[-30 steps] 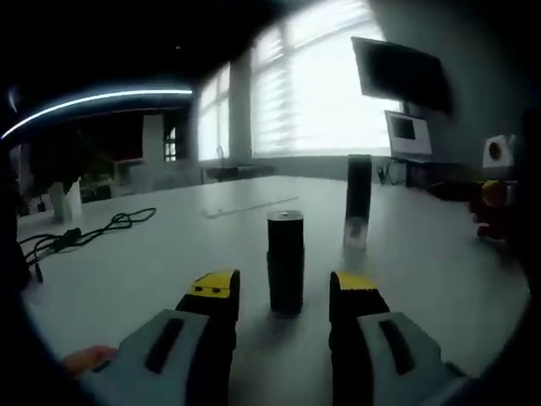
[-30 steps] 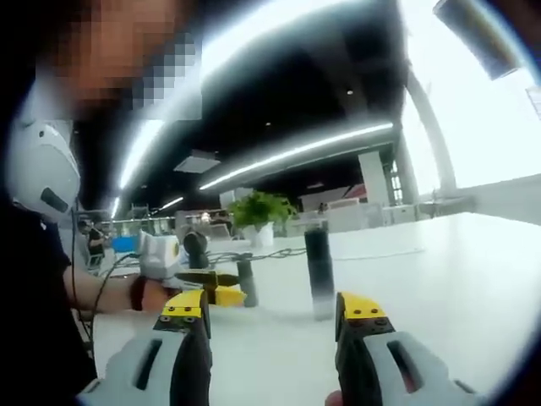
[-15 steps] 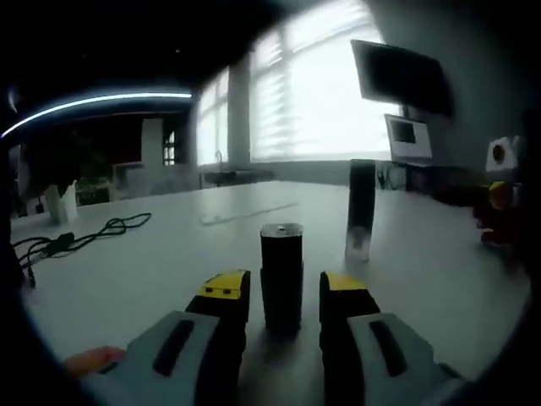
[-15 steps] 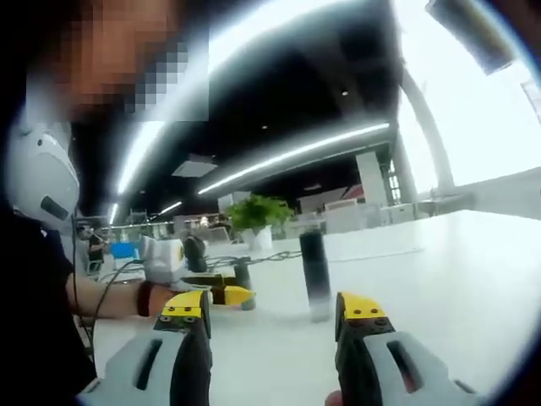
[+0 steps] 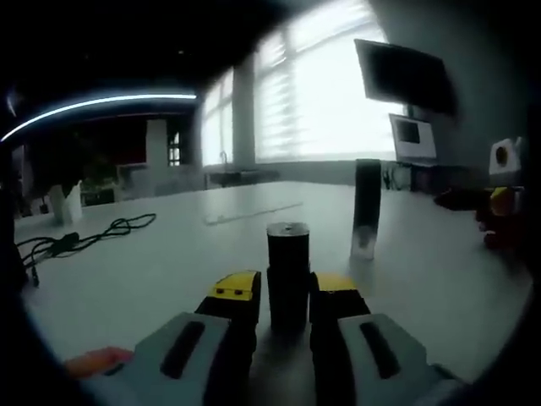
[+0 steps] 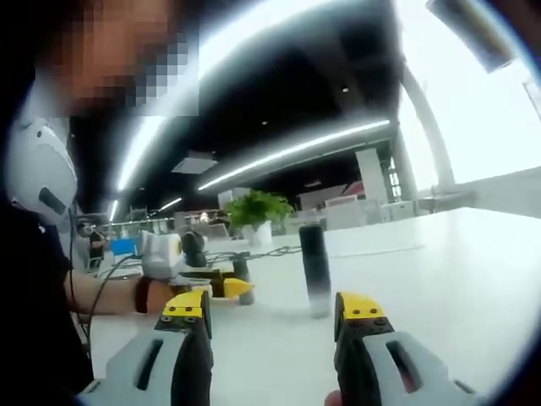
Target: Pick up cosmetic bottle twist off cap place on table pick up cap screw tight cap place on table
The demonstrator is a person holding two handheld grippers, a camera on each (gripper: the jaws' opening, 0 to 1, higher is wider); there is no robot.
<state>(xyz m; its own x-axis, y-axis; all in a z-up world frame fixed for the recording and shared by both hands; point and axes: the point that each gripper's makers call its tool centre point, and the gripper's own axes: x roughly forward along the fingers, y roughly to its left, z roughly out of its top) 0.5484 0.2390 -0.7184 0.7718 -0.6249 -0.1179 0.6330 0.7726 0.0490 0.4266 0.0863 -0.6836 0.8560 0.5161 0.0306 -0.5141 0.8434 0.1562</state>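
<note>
Two dark cylinders are being shown on the white table [image 5: 127, 271] in the left gripper view. The short black cap [image 5: 288, 275] is standing upright, and it is being pinched between the yellow-tipped jaws of the left gripper [image 5: 286, 289], which are pressed against its sides. Beyond the cap and a little to its right, the tall cosmetic bottle [image 5: 366, 208] is standing upright, apart from it. Far to the cap's left, a black cable [image 5: 80, 237] is lying on the table. A red and yellow object is being glimpsed at the right edge, too blurred to be identified.

In the right gripper view, the right gripper [image 6: 272, 315] is being held with its jaws spread wide and nothing between them. The cosmetic bottle [image 6: 315, 270] is standing ahead of them on the table [image 6: 448, 279]. To the bottle's left, the left gripper [image 6: 221, 288] is being held by a hand [image 6: 156, 293], closed around the cap [image 6: 243, 278]. A potted plant [image 6: 257, 213] is standing behind the bottle.
</note>
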